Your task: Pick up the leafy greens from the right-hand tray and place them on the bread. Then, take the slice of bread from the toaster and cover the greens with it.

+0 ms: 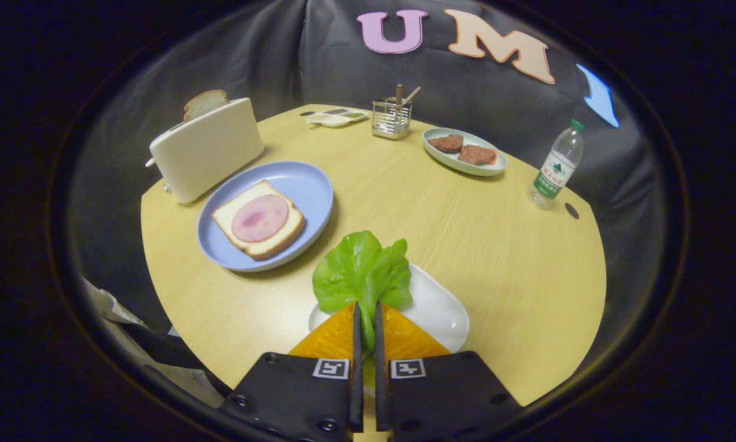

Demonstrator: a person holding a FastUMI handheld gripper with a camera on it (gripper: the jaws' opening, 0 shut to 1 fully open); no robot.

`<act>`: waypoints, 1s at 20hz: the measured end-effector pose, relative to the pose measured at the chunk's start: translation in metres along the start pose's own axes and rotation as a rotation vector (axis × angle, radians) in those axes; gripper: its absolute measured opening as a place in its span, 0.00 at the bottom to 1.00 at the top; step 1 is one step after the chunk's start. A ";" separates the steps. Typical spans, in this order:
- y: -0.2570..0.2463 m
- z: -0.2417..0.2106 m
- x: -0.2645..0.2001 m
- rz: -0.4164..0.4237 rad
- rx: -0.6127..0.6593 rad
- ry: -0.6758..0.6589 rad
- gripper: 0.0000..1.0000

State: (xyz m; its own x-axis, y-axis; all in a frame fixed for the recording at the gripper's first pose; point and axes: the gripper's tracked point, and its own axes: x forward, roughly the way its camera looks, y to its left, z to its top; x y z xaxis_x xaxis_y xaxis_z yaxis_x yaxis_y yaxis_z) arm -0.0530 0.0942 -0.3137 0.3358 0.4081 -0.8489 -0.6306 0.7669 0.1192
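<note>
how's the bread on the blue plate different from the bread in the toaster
The bread on the blue plate lies flat; the bread in the toaster stands upright in the slot of the toaster.
The plate slice carries a round slice of ham; the toaster slice is bare.
The plate slice shows whole; the toaster slice shows only its top part.
Both look pale with a browner crust.
The gripper has its jaws closed on the leafy greens.

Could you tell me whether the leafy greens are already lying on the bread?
No, the leafy greens are pinched in the gripper above the white tray, apart from the bread.
</note>
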 end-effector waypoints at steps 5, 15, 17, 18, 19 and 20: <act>0.015 0.029 -0.018 -0.003 -0.020 -0.047 0.11; 0.058 0.079 -0.026 0.018 -0.058 -0.108 0.11; 0.072 0.087 -0.023 0.032 -0.073 -0.115 0.11; 0.078 0.091 -0.021 0.041 -0.080 -0.119 0.11; 0.085 0.096 -0.019 0.050 -0.086 -0.123 0.11; 0.092 0.099 -0.017 0.061 -0.092 -0.124 0.11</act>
State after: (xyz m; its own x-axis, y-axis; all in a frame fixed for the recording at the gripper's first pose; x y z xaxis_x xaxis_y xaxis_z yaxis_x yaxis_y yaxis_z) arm -0.0479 0.2065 -0.2371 0.3753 0.5151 -0.7706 -0.7120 0.6925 0.1161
